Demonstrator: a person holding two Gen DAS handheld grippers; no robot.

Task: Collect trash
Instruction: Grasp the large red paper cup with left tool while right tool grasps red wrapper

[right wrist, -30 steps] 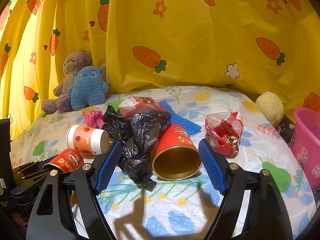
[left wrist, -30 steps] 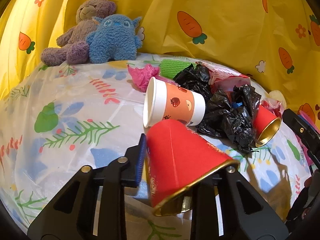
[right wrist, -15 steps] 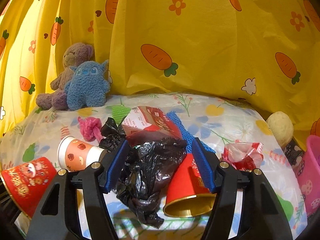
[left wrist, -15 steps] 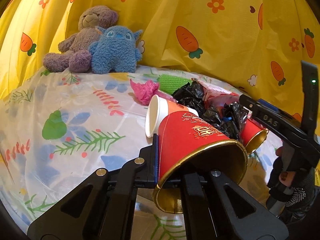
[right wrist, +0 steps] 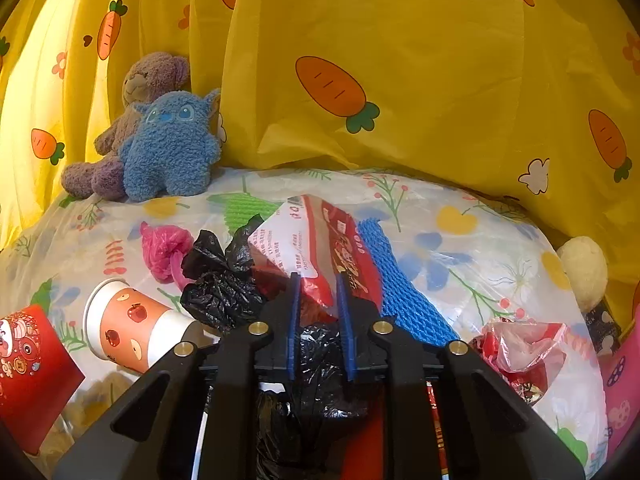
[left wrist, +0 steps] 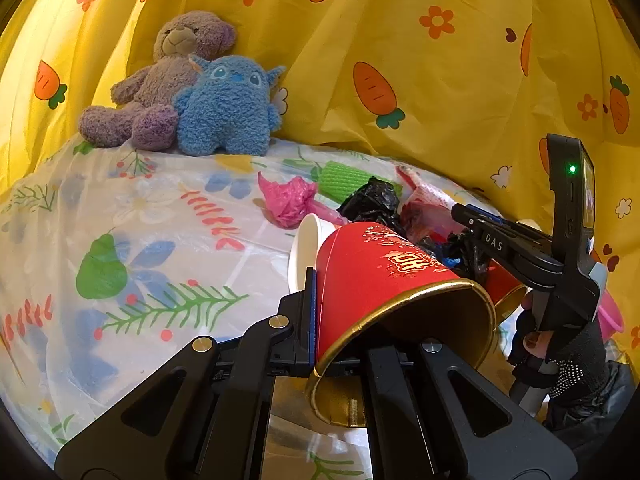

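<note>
Trash, held: red paper cup (left wrist: 384,276) clamped by its wall in left gripper (left wrist: 340,344), jaws fully closed on it, gold rim toward camera, lifted off the table (left wrist: 120,240).
Right gripper (right wrist: 319,312): jaws narrow and closing, pinching crumpled black plastic bag (right wrist: 320,364); second red cup (right wrist: 360,452) partly hidden beneath.
Mid table: apple-print cup (right wrist: 132,326) on its side, another black bag (right wrist: 224,280), red-white wrapper (right wrist: 320,240), blue mesh (right wrist: 400,284), pink wad (right wrist: 164,248).
Right edge: crumpled red wrapper (right wrist: 520,352), pink bin (right wrist: 624,380).
Far left corner: brown bear (right wrist: 136,112), blue plush (right wrist: 172,144), touching.
</note>
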